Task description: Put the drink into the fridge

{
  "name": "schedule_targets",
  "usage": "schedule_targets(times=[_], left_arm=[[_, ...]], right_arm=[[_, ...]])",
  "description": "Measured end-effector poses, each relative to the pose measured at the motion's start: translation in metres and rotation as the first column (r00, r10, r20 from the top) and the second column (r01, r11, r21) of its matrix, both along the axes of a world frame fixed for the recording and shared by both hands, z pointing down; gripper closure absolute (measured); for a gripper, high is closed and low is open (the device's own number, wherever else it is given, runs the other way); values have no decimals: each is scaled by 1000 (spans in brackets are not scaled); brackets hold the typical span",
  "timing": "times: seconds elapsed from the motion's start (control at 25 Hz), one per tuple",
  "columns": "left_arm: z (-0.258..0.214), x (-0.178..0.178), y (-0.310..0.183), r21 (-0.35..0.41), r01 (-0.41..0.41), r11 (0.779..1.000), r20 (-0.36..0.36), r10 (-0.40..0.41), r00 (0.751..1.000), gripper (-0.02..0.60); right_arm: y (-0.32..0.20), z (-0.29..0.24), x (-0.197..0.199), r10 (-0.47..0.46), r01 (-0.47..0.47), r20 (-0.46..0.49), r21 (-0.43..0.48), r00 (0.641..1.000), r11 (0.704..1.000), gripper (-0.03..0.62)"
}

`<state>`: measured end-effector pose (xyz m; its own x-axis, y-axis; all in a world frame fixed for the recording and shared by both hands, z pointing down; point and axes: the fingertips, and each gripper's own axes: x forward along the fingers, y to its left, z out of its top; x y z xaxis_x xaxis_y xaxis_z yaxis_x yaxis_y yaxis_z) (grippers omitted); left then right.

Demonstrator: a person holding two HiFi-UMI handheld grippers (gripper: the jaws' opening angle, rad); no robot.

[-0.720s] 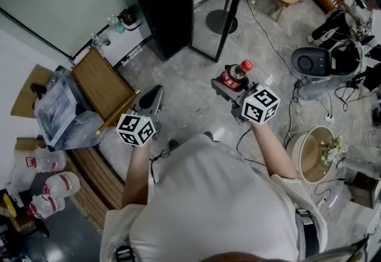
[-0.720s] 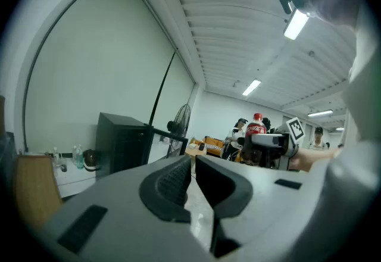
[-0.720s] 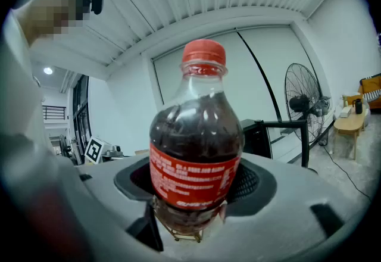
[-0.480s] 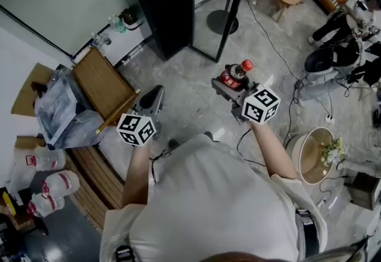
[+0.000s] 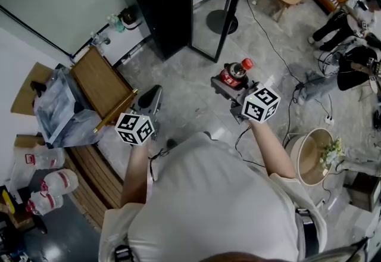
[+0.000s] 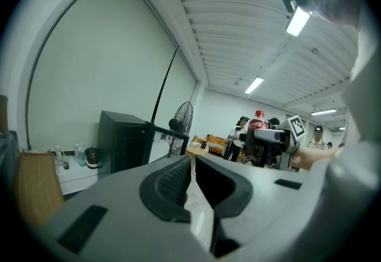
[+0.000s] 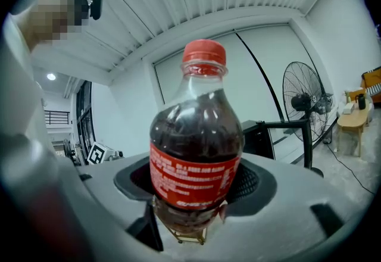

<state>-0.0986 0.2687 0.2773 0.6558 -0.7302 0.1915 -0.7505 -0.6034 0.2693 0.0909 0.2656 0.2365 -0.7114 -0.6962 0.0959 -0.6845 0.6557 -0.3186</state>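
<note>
left claw (image 6: 192,162): jaws together, empty, likely kept spare.
right claw (image 7: 193,186): clamped low on the drink (image 7: 195,136), keeping it upright.
drink: midair, centre right, not yet stored.
fridge (image 5: 158,8): far left, door (image 5: 209,22) open, ready to receive.

- A white short-sleeved shirt (image 5: 208,195) covers the torso and shoulders.
- The left hand-held gripper (image 5: 153,95) and the right hand-held gripper (image 5: 231,82) have smooth grey plastic bodies.
- At the rear of each sits a white cube (image 5: 135,128) printed with black square markers.
- Dark, ribbed pads (image 6: 172,178) line the inner faces of the jaws.
- A thin dark cable (image 5: 153,156) hangs just below the left cube.
</note>
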Motion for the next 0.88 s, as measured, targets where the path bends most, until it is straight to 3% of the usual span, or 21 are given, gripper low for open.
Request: schedule_targets(times=[0.88], left_arm=[[20, 74, 3, -40, 84, 996, 11, -84, 996, 557]], right_arm=[[-11, 21, 84, -56, 56, -11, -32, 998, 998, 289]])
